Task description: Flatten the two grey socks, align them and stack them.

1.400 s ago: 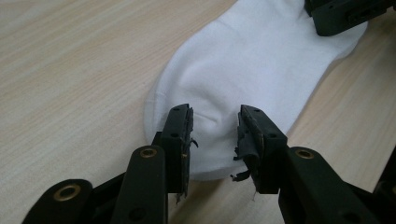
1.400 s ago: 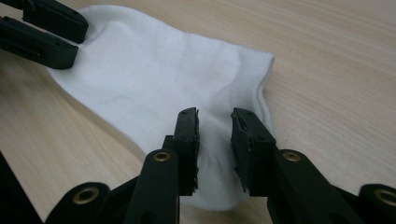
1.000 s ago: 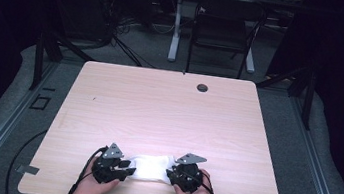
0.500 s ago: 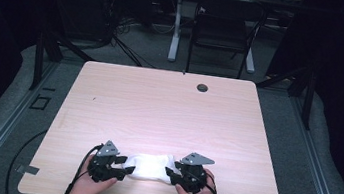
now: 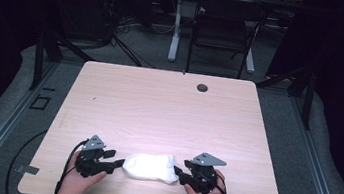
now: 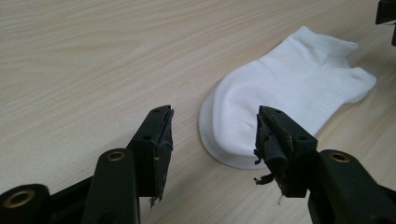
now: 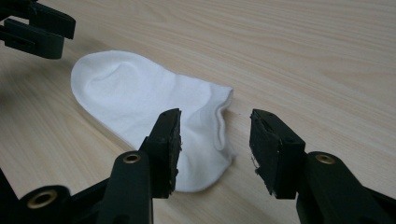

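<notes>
One table point(image 5: 168, 111) carries the whole job, pale wood, bare but for a small dark grommet point(image 5: 202, 87) at its far edge. The sock point(image 5: 151, 167) lies flat at the near edge, about midway left to right, toe to the left and cuff to the right.

The left gripper point(image 5: 115, 163) sits just beside the toe, and the right gripper point(image 5: 178, 171) just beside the cuff. Both have just been opening; their jaws now stand wide apart with nothing pinched. In the left gripper view the rounded toe point(image 6: 224, 135) lies on the wood just ahead of the gap between the jaws. In the right gripper view the cuff point(image 7: 219, 126) lies ahead of and partly behind the near jaw, untouched by either pad.

The step in hand looks like letting go after laying the sock out. To do it well, I would draw each gripper straight away from the sock, left one leftward and right one rightward, lifting a little so no pad drags the cloth. The frayed pad point(image 6: 273, 149) on the left gripper could snag the knit, so keep it well off the toe. Leave the sock as flat as it lies.
</notes>
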Demonstrator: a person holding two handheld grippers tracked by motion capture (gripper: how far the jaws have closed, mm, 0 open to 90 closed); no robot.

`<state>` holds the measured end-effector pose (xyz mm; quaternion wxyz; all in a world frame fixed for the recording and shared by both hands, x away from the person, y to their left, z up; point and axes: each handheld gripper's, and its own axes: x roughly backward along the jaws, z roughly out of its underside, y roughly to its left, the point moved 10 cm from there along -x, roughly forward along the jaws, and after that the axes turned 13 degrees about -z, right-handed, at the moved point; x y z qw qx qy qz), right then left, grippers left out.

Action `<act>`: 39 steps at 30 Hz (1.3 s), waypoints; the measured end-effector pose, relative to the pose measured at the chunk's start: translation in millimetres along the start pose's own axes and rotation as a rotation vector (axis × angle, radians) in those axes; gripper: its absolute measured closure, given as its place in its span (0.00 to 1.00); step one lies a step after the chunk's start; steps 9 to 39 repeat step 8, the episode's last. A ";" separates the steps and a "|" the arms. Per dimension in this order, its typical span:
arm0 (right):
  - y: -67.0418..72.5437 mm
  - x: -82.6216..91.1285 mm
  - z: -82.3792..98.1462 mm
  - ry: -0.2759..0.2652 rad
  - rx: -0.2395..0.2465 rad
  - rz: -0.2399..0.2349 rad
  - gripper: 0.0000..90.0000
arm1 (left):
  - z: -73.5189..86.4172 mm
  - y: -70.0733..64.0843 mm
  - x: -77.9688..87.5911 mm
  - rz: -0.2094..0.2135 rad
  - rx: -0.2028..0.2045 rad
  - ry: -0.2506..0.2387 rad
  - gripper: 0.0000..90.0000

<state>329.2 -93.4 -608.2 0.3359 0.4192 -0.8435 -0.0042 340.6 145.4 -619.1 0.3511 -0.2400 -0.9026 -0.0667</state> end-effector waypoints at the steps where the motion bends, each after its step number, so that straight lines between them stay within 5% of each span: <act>1: -1.7 1.1 0.2 -0.001 0.004 0.005 0.59 | 0.3 0.9 0.4 0.001 0.000 0.003 0.51; 8: -11.0 4.2 2.8 -0.012 -0.019 0.025 0.58 | 1.0 10.7 -0.9 -0.020 0.028 0.002 0.50; 39: -11.0 4.2 2.8 -0.012 -0.019 0.025 0.58 | 1.0 10.7 -0.9 -0.020 0.028 0.002 0.50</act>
